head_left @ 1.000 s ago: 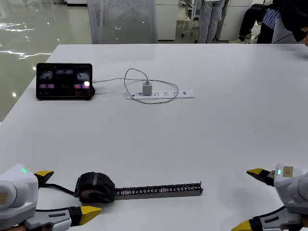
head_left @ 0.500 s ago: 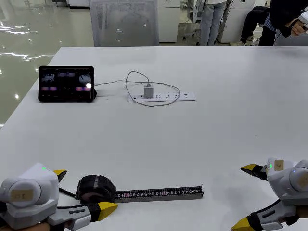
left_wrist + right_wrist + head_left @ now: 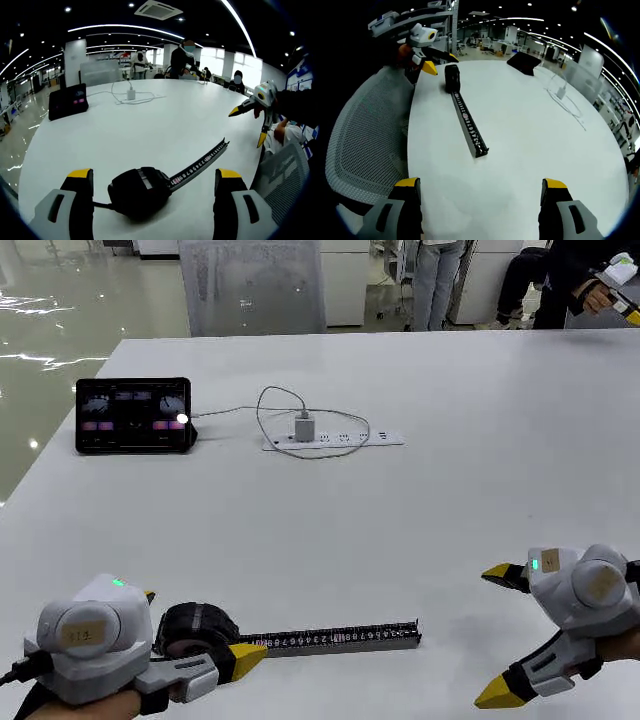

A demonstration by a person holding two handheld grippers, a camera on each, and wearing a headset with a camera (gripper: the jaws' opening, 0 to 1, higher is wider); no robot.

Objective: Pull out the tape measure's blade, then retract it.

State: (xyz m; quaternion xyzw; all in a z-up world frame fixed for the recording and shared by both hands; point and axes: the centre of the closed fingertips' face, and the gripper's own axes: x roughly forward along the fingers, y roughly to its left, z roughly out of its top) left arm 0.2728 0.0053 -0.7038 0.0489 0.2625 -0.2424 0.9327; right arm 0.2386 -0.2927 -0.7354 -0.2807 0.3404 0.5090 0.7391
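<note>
A black tape measure case (image 3: 190, 632) lies near the table's front edge, with its blade (image 3: 335, 637) drawn out to the right and flat on the white table (image 3: 400, 510). My left gripper (image 3: 202, 621) is open and straddles the case, one yellow-tipped finger on each side. In the left gripper view the case (image 3: 140, 192) sits between the jaws and the blade (image 3: 200, 162) runs away to the right. My right gripper (image 3: 493, 637) is open, right of the blade's end with a gap between. In the right gripper view the blade's hook end (image 3: 481, 150) lies ahead of the open right gripper (image 3: 481, 183).
A tablet (image 3: 133, 413) stands at the far left, wired to a white power strip (image 3: 335, 437) with a charger and looped cable. A mesh chair (image 3: 250, 285) and people stand beyond the far edge. Another mesh chair (image 3: 365, 145) is beside the table's near edge.
My left gripper has moved right so that its open fingers now flank the case. My right gripper has shifted a little left toward the blade's end. The tape lies where it was.
</note>
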